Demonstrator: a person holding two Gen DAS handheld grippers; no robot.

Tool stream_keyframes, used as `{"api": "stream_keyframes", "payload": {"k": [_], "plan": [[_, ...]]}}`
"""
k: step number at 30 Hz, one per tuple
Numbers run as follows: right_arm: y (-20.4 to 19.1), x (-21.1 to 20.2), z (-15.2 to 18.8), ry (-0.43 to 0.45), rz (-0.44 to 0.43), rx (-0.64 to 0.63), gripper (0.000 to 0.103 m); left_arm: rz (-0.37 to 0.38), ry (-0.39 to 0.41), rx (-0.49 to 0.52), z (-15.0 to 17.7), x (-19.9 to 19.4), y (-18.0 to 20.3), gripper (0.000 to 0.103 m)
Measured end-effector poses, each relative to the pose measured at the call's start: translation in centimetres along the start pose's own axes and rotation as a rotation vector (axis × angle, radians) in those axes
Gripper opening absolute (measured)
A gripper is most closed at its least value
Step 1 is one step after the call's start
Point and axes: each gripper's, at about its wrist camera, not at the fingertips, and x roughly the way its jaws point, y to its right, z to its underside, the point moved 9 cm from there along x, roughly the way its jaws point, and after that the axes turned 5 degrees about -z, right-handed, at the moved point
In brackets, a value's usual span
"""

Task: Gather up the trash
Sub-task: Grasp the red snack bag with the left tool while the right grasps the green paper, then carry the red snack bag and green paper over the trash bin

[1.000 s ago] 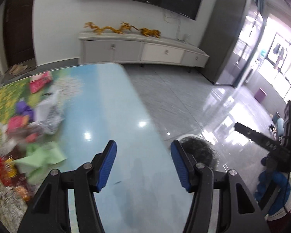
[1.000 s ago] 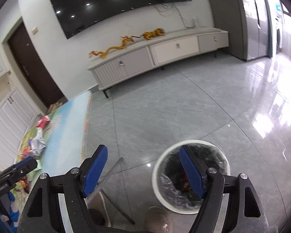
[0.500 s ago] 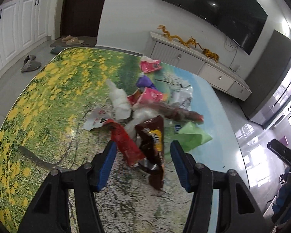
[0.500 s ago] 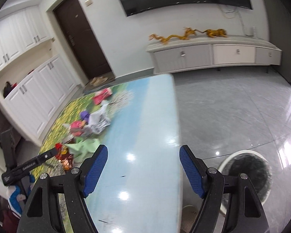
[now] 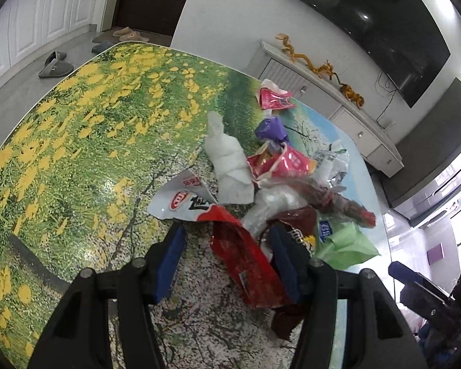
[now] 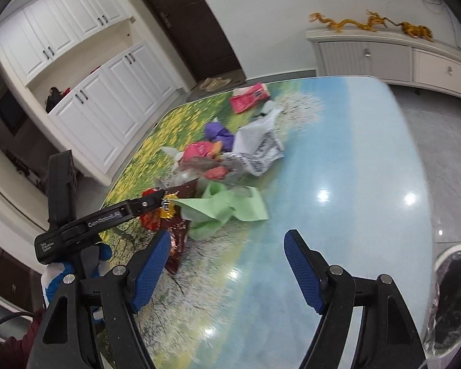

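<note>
A heap of trash lies on the printed table [image 5: 76, 141]: a red wrapper [image 5: 242, 255], a dark brown wrapper [image 5: 298, 218], a white wrapper [image 5: 184, 200], a crumpled white tissue [image 5: 227, 160], pink packets [image 5: 289, 160], a purple wrapper [image 5: 270, 129] and a green bag [image 5: 344, 246]. My left gripper [image 5: 230, 261] is open, its fingers on either side of the red wrapper. My right gripper [image 6: 227, 270] is open and empty above the table's blue part, right of the heap [image 6: 218, 166]. The left gripper also shows in the right wrist view [image 6: 150, 203].
A white bin with a black liner [image 6: 455, 292] stands on the floor right of the table. A low white cabinet [image 6: 384, 55] lines the far wall. Slippers [image 5: 55, 67] lie on the floor beyond the table's left edge.
Both grippers swung left from the bin and floor to the table. The left gripper has come down close over the trash heap, around the red wrapper. Both stayed open.
</note>
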Motion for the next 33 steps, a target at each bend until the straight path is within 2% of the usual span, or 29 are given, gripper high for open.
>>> {"api": "stream_keyframes", "payload": {"k": [4,8,11,14,15,18,24,33], "plan": [[-1.0,2.0,-0.8,-0.022,0.013,-0.060,0.072,0.017,0.002,-0.009,-0.1,0.2,-0.3,0.051],[-1.3,3.9,-1.3,-0.037,0.018,-0.090,0.063,0.048,-0.002,-0.020,0.1,0.2,-0.4,0.038],[-1.1,5.0,-1.2,-0.052,0.029,-0.103,0.054,0.068,0.001,-0.020,0.5,-0.2,-0.3,0.030],[-0.7,5.3,-1.0,-0.048,0.016,-0.094,0.038,0.076,0.014,-0.010,0.8,-0.8,-0.2,0.024],[-0.6,5.3,-1.0,-0.044,0.010,-0.091,0.030,0.077,0.019,-0.009,0.8,-1.1,-0.2,0.023],[-0.5,4.5,-0.6,-0.035,-0.008,-0.086,0.022,0.084,0.035,-0.007,1.1,-2.1,0.0,0.023],[-0.8,1.8,0.3,-0.002,-0.039,-0.089,0.019,0.082,0.073,0.018,1.6,-4.3,0.8,0.022],[-0.3,-3.1,1.3,0.075,-0.041,-0.043,0.019,0.085,0.129,0.042,2.4,-7.7,2.1,0.020]]}}
